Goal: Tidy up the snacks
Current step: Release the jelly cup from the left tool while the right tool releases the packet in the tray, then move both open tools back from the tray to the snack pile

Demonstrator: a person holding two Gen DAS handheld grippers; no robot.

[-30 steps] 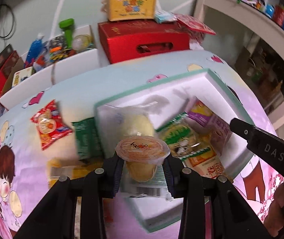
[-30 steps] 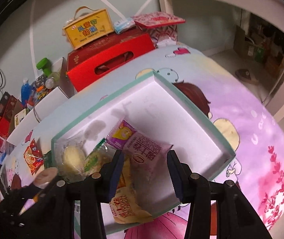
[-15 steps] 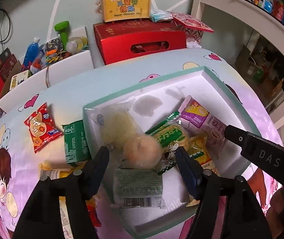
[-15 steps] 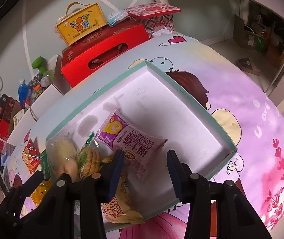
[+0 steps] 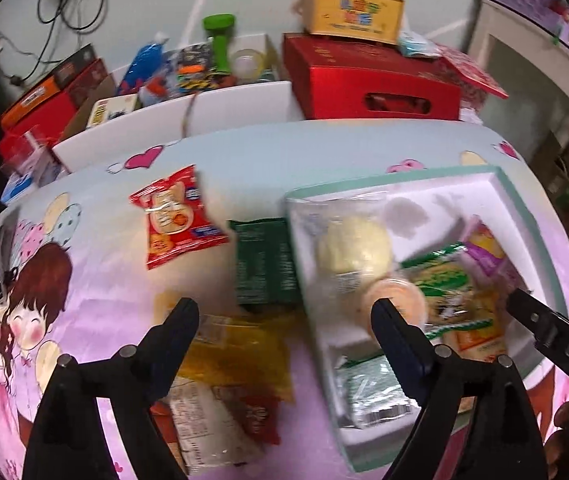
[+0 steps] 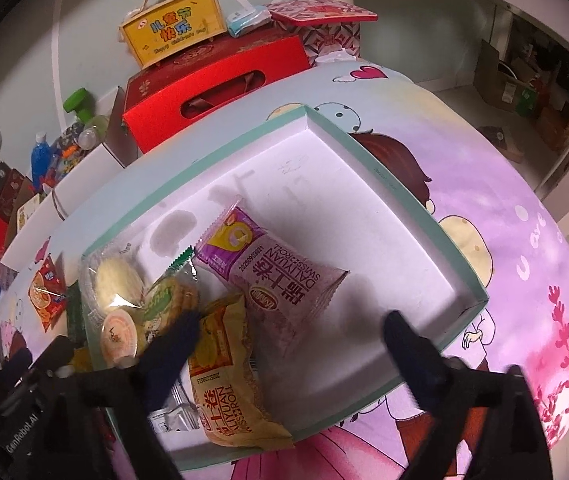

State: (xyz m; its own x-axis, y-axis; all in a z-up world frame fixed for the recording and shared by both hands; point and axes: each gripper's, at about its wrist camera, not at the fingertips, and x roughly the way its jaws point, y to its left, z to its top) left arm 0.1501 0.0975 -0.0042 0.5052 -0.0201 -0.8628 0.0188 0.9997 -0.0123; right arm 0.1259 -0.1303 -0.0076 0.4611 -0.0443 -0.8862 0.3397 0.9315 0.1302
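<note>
A white box with a teal rim (image 5: 524,208) (image 6: 364,136) holds several snacks: a clear-wrapped pale bun (image 5: 352,248) (image 6: 114,280), an orange jelly cup (image 5: 398,300) (image 6: 118,334), a green packet (image 5: 440,280), a purple Swiss roll pack (image 6: 276,276), a yellow roll pack (image 6: 224,364). Outside it on the cartoon tablecloth lie a red packet (image 5: 176,216) (image 6: 46,292), a dark green packet (image 5: 264,264) and yellow-orange packs (image 5: 236,364). My left gripper (image 5: 284,316) hangs open and empty above the loose packs. My right gripper (image 6: 288,328) is open over the box.
Behind the table stand a red carry box (image 5: 368,80) (image 6: 220,88) with a yellow gift box (image 5: 352,10) (image 6: 172,24) on top, and a white bin (image 5: 172,112) of bottles. A white shelf (image 5: 544,64) stands at right. The right half of the box (image 6: 356,216) is bare.
The left gripper opened and let the jelly cup go into the box, then swung left over the loose packs. The right gripper opened wider.
</note>
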